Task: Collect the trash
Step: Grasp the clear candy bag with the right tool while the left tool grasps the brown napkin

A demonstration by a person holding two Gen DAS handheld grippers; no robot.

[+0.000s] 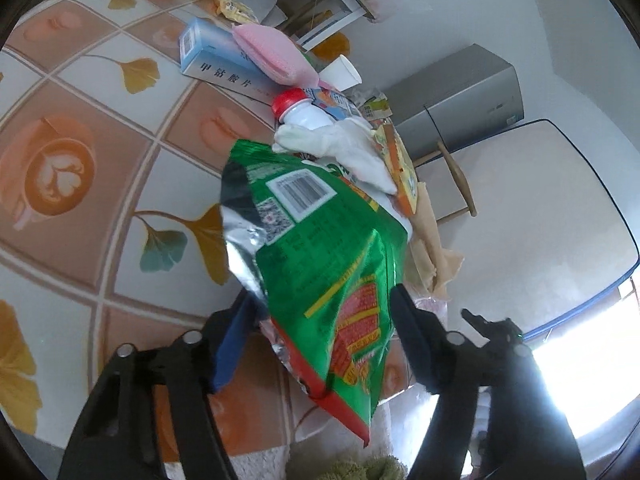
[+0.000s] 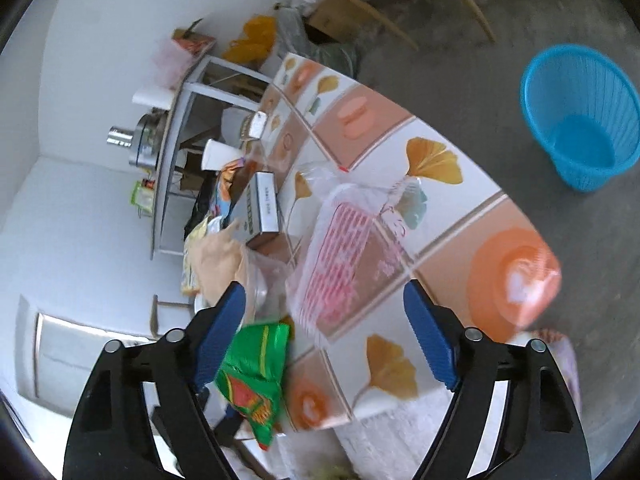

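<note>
A: Starting nearest, at the bottom of the left wrist view: seeing the left gripper (image 1: pixel 325 296) with jaws standing apart, flanking a green snack bag (image 1: pixel 320 240).

B: Pressing on it?

A: Touching its edges, seemingly; not managing to tell whether actually squeezing. Noticing the bag's red bottom corner poking past the edge of the table (image 1: pixel 120 184) at lower centre.

B: And looking through the right wrist view?

A: Finding the right gripper (image 2: pixel 324 287) gaping wide, clamping nothing, pointing at a pink-striped clear wrapper (image 2: pixel 344 256) lying on the tablecloth just beyond the fingertips. Spotting the same green bag at lower left, beside the left-hand finger.

B: Going farther back?

A: In the left wrist view, passing a crumpled white tissue (image 1: pixel 344 148), then a red-capped white bottle (image 1: pixel 304 114), a pink sponge (image 1: pixel 272 54) resting on a blue box (image 1: pixel 208 52). In the right wrist view, seeing a blue basket (image 2: pixel 580 120) standing on the floor at upper right, well apart from the table.
</note>
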